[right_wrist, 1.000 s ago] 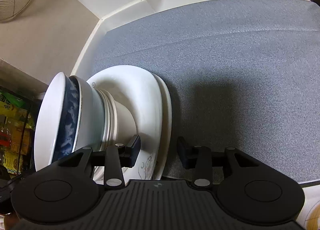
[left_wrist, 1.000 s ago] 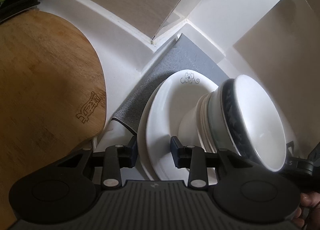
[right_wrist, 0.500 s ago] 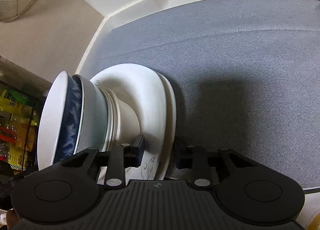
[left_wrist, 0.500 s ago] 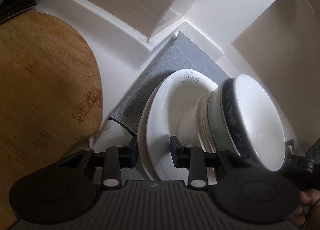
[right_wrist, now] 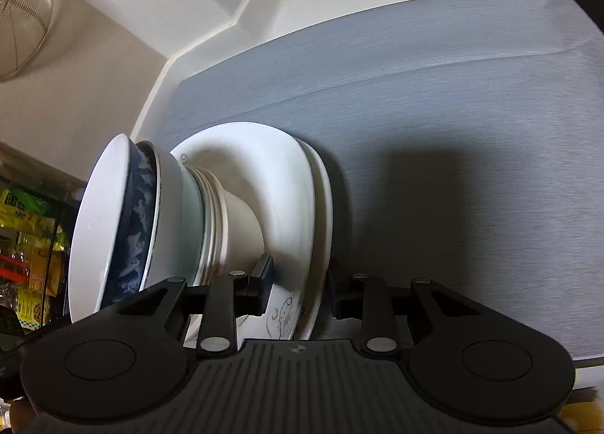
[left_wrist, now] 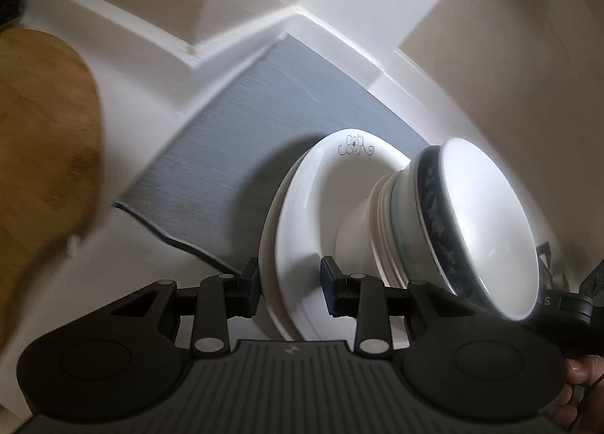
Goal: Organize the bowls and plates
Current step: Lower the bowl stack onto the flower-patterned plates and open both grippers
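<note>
A stack of white plates (left_wrist: 302,215) topped with nested bowls (left_wrist: 487,222) sits between your two grippers above the grey mat (left_wrist: 264,124), which covers a white counter (left_wrist: 143,94). The upper plate carries a small grey flourish on its rim, and one bowl in the nest shows a dark blue patterned band under the plain white bowl at the open end. Your left gripper (left_wrist: 290,284) is clamped on the plates' near rim, one pad on the underside of the lower plate and the other on the upper plate's face, close to the lowest bowl's foot. Your right gripper (right_wrist: 298,286) grips the opposite rim (right_wrist: 309,207) the same way: one pad lies on the decorated plate face beside the bowls (right_wrist: 124,222), the other is tucked behind the lower plate's back, and both grips read as firm. From the right wrist, the stack throws a broad shadow across the mat (right_wrist: 434,113) just beside it. A wooden board (left_wrist: 41,154) lies at the left of the left wrist view, well apart from the plates. Beyond the bowls in the right wrist view, a wire basket (right_wrist: 22,22) hangs against a beige wall, and coloured packets (right_wrist: 30,241) fill a dark shelf below. Your fingers (left_wrist: 581,388) show at the lower right edge of the left wrist view.
</note>
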`<state>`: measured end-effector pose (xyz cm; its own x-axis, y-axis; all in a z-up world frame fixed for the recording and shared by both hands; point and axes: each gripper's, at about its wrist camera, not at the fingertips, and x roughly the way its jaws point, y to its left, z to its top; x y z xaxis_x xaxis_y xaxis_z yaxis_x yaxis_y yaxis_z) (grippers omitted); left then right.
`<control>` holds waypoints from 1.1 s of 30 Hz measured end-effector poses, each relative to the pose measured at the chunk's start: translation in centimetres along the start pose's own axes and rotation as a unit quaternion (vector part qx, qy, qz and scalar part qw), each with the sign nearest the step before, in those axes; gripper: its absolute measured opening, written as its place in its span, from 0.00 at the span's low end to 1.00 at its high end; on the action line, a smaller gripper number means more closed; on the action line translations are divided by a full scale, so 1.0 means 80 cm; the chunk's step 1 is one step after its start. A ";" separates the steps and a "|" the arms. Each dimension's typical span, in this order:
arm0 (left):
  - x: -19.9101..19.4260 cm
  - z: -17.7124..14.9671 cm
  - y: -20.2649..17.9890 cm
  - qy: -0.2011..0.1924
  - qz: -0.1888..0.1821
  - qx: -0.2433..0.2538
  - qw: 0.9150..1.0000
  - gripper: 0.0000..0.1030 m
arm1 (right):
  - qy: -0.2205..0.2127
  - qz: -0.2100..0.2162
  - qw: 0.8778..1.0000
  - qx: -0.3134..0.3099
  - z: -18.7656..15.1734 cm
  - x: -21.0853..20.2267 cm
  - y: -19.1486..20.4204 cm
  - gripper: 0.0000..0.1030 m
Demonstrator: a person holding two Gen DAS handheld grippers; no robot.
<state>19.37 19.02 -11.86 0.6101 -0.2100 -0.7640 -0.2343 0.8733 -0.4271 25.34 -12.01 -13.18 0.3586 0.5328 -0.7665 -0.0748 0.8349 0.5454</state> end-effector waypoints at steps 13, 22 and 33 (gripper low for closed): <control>0.045 -0.019 -0.073 0.011 -0.014 0.014 1.000 0.37 | -0.016 -0.023 0.999 0.017 0.017 -0.045 -0.073 0.31; 0.016 -0.040 -0.097 -0.025 0.035 0.054 0.998 0.53 | -0.007 -0.023 1.000 -0.002 0.019 -0.050 -0.076 0.33; -0.043 -0.088 -0.121 -0.064 0.103 0.065 0.990 0.86 | -0.045 -0.027 0.997 -0.056 0.001 -0.080 -0.067 0.41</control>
<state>14.20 8.23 -8.50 0.6528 0.0286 -0.7570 -0.2687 0.9431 -0.1961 23.51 -19.92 -11.15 0.4472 0.4769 -0.7567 -0.1549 0.8745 0.4597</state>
